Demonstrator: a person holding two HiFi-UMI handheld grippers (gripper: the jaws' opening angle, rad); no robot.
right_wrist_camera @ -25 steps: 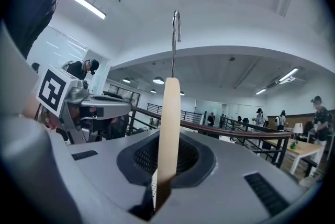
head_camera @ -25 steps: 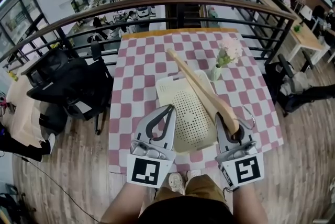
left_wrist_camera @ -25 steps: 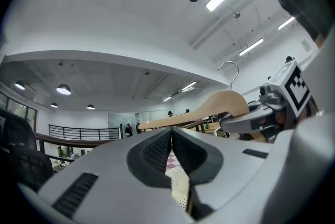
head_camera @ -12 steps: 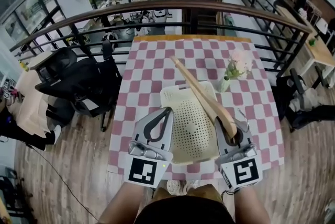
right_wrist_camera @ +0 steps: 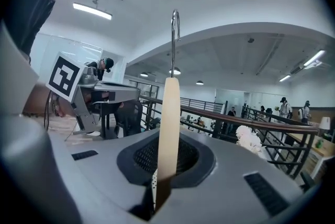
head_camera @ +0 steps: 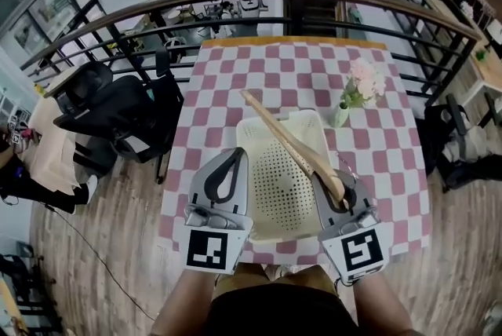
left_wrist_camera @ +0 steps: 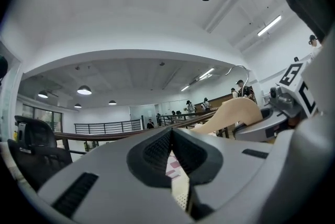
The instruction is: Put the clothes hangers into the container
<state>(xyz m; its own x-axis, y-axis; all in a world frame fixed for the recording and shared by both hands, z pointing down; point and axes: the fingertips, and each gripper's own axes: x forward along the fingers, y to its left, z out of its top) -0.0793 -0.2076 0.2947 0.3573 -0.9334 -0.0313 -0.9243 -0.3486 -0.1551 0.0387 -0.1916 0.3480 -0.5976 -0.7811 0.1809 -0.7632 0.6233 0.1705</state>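
One hanger [head_camera: 292, 143]; gripped end hidden inside right tongs [head_camera: 336, 184].

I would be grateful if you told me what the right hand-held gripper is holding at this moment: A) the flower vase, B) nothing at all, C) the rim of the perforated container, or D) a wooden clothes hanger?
D: the right hand-held gripper is shut on the wooden clothes hanger, which reaches out above the cream perforated container; the right gripper view shows the wood pinched between the jaws.
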